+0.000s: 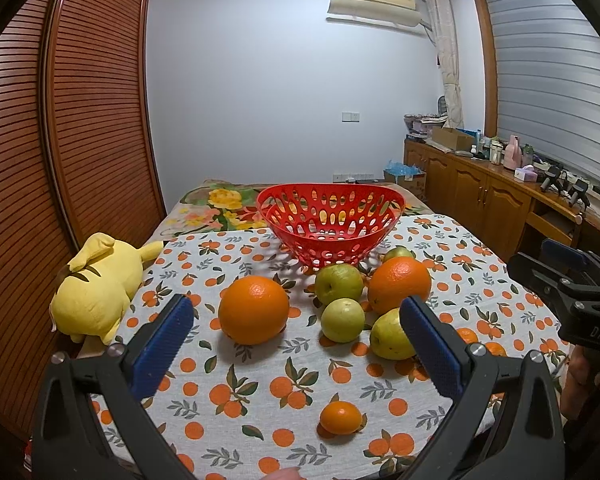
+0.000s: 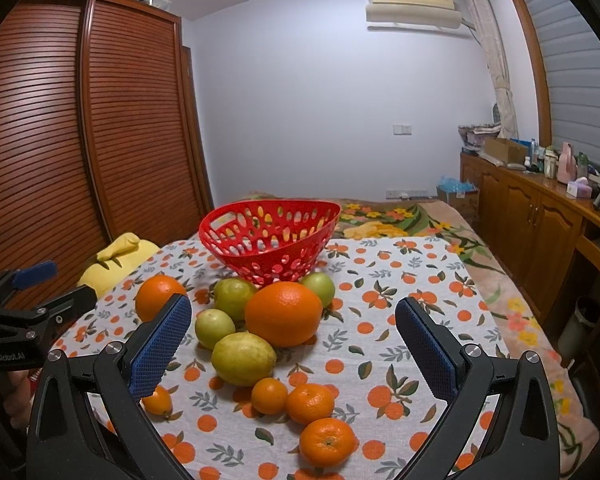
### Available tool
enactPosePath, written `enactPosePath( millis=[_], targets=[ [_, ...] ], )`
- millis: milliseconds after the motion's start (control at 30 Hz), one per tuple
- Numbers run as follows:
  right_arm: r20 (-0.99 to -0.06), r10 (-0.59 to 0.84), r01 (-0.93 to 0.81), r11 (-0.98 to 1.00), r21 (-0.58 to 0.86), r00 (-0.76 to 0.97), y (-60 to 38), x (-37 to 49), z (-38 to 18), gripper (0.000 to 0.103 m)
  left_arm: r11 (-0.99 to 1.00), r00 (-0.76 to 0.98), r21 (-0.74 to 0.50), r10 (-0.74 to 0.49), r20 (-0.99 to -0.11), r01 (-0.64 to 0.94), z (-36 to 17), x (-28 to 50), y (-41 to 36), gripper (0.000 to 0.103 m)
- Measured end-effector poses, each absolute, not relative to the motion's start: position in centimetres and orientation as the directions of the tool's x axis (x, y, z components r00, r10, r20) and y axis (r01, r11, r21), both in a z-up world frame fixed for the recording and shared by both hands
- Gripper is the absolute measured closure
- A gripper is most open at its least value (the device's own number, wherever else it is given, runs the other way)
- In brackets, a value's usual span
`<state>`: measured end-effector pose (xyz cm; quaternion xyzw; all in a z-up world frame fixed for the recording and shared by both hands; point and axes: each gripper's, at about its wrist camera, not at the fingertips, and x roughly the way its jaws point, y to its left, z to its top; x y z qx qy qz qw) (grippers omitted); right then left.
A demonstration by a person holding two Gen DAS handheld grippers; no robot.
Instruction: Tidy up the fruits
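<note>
Fruit sits loose on the patterned cloth (image 2: 400, 280), oranges (image 2: 284, 314) and green ones (image 2: 244, 358) before the empty red basket (image 2: 268, 240); left gripper (image 1: 296, 326) and right gripper (image 2: 294, 330) hover, jaws apart.

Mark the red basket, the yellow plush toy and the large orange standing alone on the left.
red basket (image 1: 396, 200): left wrist view, right side of its rim.
yellow plush toy (image 1: 94, 294): left wrist view, middle of its body.
large orange (image 1: 254, 309): left wrist view, centre of its peel.
</note>
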<state>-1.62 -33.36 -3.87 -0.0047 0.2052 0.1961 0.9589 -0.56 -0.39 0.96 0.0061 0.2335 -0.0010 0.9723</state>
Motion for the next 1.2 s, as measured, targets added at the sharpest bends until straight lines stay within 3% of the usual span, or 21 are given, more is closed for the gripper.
enactPosePath(
  millis=[1200],
  targets=[
    [-0.39,0.373,-0.376,0.924,0.072,0.842,-33.37,-1.75,-3.87,0.0,1.0,0.894,0.017,-0.006,-0.447,0.015,1.65,-1.07,-1.04,0.0]
  ],
)
